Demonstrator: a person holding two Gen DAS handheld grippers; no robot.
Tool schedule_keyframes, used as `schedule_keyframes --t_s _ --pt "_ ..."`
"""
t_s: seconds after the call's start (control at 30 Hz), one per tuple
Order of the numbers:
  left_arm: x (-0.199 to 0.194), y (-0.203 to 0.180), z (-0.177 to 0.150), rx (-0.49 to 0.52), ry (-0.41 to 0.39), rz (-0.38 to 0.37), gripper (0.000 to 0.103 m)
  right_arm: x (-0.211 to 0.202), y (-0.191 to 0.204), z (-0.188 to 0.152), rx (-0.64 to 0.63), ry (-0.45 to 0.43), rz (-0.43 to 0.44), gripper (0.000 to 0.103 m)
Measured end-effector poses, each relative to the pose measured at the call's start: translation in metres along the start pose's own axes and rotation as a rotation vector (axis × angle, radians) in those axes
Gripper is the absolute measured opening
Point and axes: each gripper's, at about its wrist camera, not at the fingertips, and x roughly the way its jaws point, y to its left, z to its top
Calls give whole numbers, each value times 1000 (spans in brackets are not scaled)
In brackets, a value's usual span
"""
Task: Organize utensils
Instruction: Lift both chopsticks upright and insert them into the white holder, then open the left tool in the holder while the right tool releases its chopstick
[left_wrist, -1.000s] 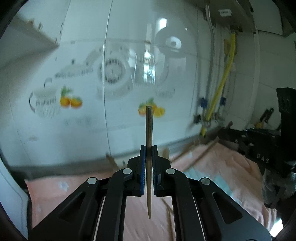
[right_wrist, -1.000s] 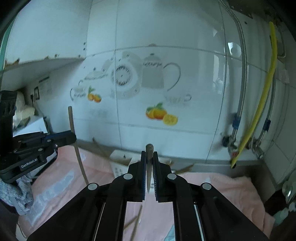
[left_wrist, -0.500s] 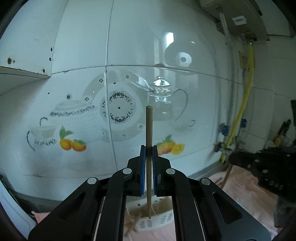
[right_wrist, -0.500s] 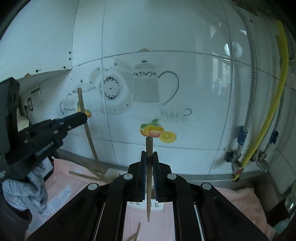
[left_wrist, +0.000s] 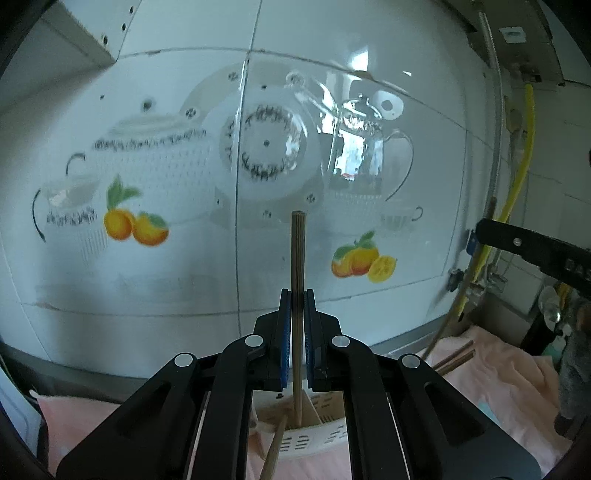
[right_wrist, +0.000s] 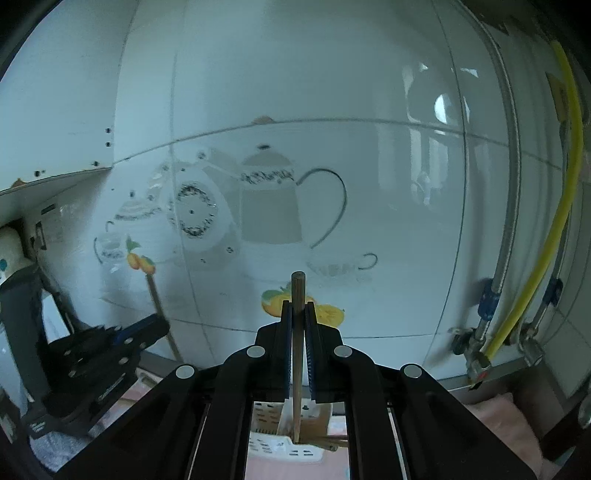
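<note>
While jaws clamp chopsticks (left_wrist: 297, 266), slotted holder (left_wrist: 314, 441) contains chopstick (left_wrist: 273, 452).

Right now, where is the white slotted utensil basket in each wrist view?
Left wrist view: the white utensil basket sits at bottom centre, behind the left hand-held gripper, under its chopstick.
Right wrist view: the basket is at bottom centre, below the right hand-held gripper.
Shared landmark: the yellow hose, at the right in both.
</note>
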Motion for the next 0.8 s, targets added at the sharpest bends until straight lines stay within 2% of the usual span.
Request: schedule_keyframes --t_s 0.2,0.37,0.43,0.47,0.5,0.7,0.73,0.8 --pt "5 3 -13 3 25 -11 6 26 -10 -22 47 29 -8 7" --pt "1 7 -20 -3 31 -15 8 45 -10 -40 55 89 -3 7" --pt "-3 8 -22 -2 30 -17 12 48 -8 -45 46 109 -3 7" --pt "-5 8 -22 -1 29 -15 20 50 -6 -48 41 117 0 7" --pt "-9 8 -23 0 26 -9 23 50 -5 -50 36 121 -1 7" --pt "-37 7 -26 -2 8 -11 24 23 -2 -52 14 97 5 12" --pt "-44 8 -27 -6 6 -12 24 15 -1 -53 9 92 8 16" --pt "-59 7 -32 -12 0 -16 31 -2 0 -58 2 96 17 20"
